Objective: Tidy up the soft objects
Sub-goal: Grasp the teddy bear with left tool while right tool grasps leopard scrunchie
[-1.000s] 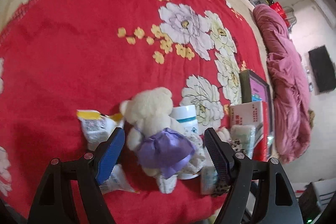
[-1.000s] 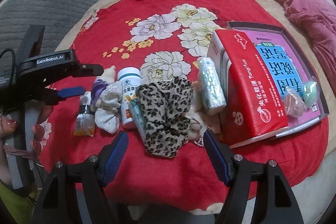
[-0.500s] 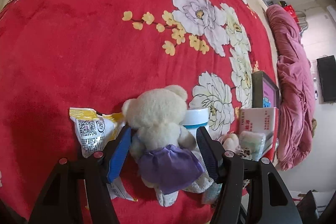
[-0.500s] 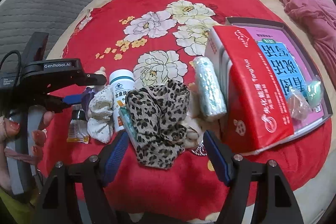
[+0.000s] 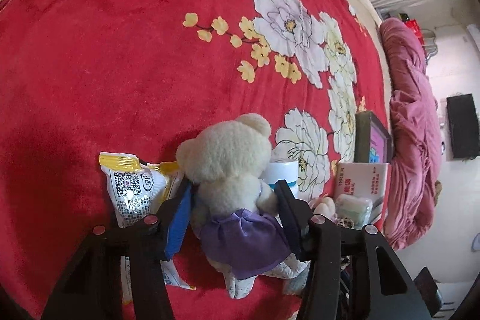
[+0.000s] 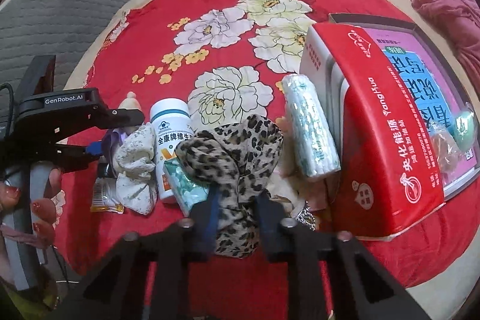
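On the red floral blanket, the left gripper pinched the teddy bear and the right gripper pinched the leopard-print cloth, so lifting either risked toppling the touching white bottle or dragging the snack packet.

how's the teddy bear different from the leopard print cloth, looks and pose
The teddy bear is cream plush with a shaped body and a purple skirt; the leopard print cloth is a spotted tan and black fabric, bunched with no fixed form. The bear lies between the left gripper fingers; the cloth is pinched at its lower end by the right gripper. Both are soft and rest on the red floral blanket.
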`<move>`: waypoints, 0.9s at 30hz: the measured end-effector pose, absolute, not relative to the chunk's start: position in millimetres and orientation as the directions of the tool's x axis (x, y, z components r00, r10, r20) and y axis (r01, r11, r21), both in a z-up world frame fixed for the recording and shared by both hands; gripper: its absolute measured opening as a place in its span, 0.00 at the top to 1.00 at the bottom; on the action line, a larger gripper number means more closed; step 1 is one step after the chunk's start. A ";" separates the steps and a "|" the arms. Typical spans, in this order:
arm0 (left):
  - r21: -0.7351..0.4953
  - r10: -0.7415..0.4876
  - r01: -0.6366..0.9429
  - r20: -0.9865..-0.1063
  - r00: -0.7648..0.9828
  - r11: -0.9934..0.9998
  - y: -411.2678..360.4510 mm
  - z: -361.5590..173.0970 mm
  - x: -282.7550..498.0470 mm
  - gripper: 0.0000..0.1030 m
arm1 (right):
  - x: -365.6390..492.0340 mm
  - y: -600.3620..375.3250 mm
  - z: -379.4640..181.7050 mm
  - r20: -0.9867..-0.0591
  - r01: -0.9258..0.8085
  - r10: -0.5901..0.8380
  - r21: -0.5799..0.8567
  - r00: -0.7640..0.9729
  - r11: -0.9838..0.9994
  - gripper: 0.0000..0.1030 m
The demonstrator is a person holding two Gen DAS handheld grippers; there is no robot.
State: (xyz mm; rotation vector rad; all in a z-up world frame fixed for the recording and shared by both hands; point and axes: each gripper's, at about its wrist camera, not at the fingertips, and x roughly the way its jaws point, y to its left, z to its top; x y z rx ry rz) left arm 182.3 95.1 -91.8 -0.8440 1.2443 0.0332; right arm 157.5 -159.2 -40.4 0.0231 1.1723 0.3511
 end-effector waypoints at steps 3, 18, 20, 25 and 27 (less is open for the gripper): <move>-0.560 -0.419 -0.453 -0.825 0.378 0.694 98.0 -86.7 177.8 0.47 | 154.2 -164.3 -32.0 -0.884 -0.260 0.295 0.208 0.363 0.943 0.83; -0.543 -0.375 -0.314 -0.804 0.461 0.779 78.8 -17.6 129.5 0.47 | 136.6 -185.9 11.5 -0.830 -0.265 0.360 0.265 0.427 0.927 0.84; -0.525 -0.361 -0.294 -0.809 0.464 0.799 73.5 -9.4 121.4 0.47 | 133.8 -186.4 15.3 -0.826 -0.267 0.366 0.271 0.429 0.925 0.84; -0.501 -0.341 -0.259 -0.809 0.478 0.826 63.1 6.1 104.5 0.47 | 125.8 -184.1 28.6 -0.816 -0.279 0.368 0.264 0.446 0.923 0.84; -0.498 -0.334 -0.260 -0.808 0.485 0.827 60.6 10.3 99.8 0.47 | 121.7 -184.4 35.2 -0.809 -0.285 0.369 0.260 0.458 0.923 0.84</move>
